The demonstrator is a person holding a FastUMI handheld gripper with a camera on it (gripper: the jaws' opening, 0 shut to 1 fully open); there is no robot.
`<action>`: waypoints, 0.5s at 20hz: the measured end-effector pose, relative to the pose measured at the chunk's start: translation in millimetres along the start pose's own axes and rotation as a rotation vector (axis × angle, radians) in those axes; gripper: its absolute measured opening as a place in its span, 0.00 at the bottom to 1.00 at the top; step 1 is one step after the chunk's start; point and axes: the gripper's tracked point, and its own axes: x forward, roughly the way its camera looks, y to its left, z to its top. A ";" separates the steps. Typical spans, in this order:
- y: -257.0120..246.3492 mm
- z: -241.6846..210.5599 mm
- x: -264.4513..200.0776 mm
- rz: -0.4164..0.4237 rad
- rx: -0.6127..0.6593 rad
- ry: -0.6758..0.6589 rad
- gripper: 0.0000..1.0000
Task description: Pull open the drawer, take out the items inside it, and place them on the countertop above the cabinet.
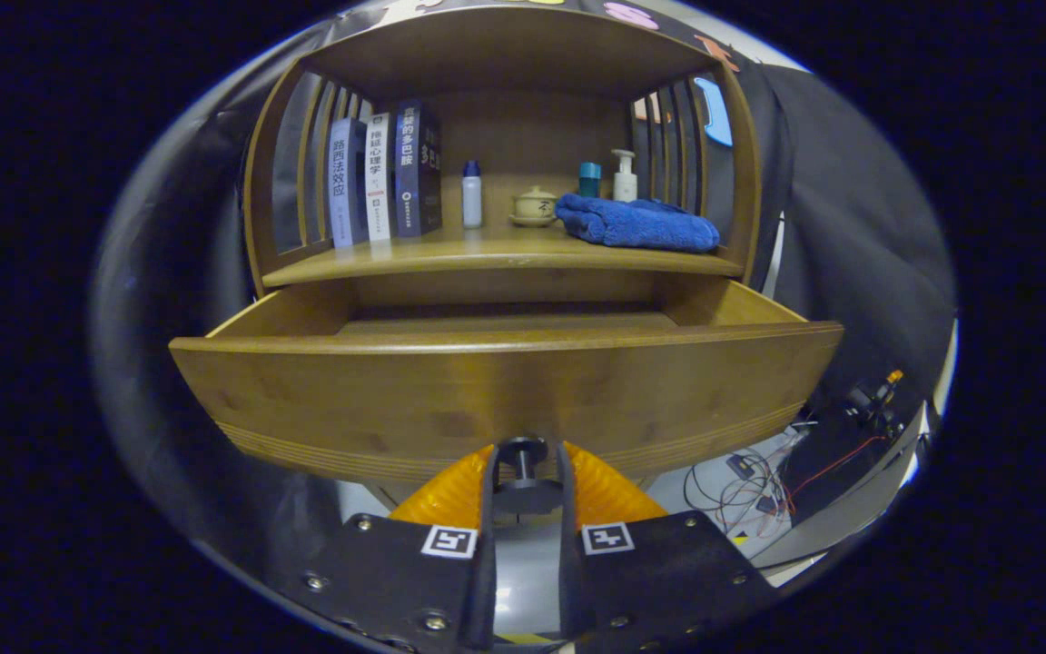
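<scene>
Orange-fingered gripper (523, 468) clamped on small dark round knob (523, 451) of pulled-out wooden drawer (505, 391); draw straight, level

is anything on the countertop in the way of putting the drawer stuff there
Partly. The countertop already holds books, a small bottle, a lidded cup and a folded blue towel; its front left strip looks bare. The claw grips the drawer knob, and the drawer front hides any contents.
</scene>
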 end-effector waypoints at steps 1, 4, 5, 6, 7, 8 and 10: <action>-1.3 -7.1 -6.9 -0.007 0.002 0.010 0.28; 3.1 12.9 -31.0 0.030 0.074 -0.108 0.28; -7.2 32.3 -61.0 0.001 0.067 -0.173 0.14; -21.1 53.9 -65.8 -0.035 0.094 -0.249 0.01; -30.9 67.7 -75.4 -0.039 0.130 -0.293 0.02; -44.5 78.1 -82.1 -0.076 0.149 -0.304 0.01; -51.9 88.4 -86.4 -0.108 0.124 -0.289 0.01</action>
